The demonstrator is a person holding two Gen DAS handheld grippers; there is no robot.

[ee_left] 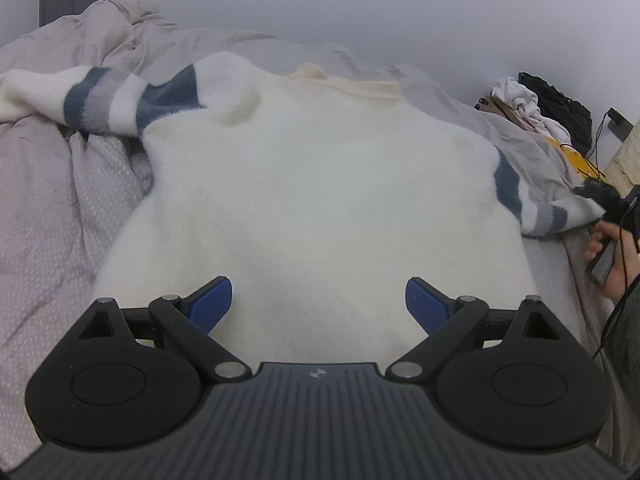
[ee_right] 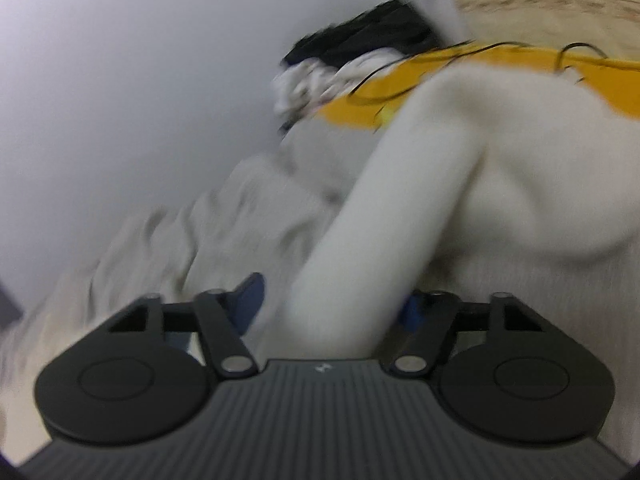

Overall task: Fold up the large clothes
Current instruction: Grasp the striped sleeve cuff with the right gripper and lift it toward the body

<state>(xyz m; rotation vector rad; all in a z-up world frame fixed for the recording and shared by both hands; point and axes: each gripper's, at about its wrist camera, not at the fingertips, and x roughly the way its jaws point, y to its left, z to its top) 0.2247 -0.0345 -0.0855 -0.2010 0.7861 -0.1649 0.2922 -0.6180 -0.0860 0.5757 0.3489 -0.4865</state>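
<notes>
A cream fuzzy sweater (ee_left: 312, 184) lies spread flat on the bed, collar at the far end. Its left sleeve (ee_left: 104, 100), striped blue, grey and white, stretches out to the left. The right sleeve (ee_left: 552, 216) hangs by the bed's right edge, beside a person's hand (ee_left: 604, 248). My left gripper (ee_left: 319, 292) hovers open over the sweater's near part, nothing between its blue pads (ee_left: 212, 304). In the blurred right wrist view, a fold of the cream sweater (ee_right: 480, 200) runs between the jaws of my right gripper (ee_right: 334, 292). The left pad (ee_right: 252, 296) stands a little off the fabric.
A crumpled grey duvet (ee_left: 60, 220) covers the bed on the left and behind. At the far right sits a pile of white and black clothes (ee_left: 532, 108) with a yellow item (ee_right: 400, 92) and black cables (ee_left: 592, 160). A grey wall (ee_left: 360, 8) stands behind.
</notes>
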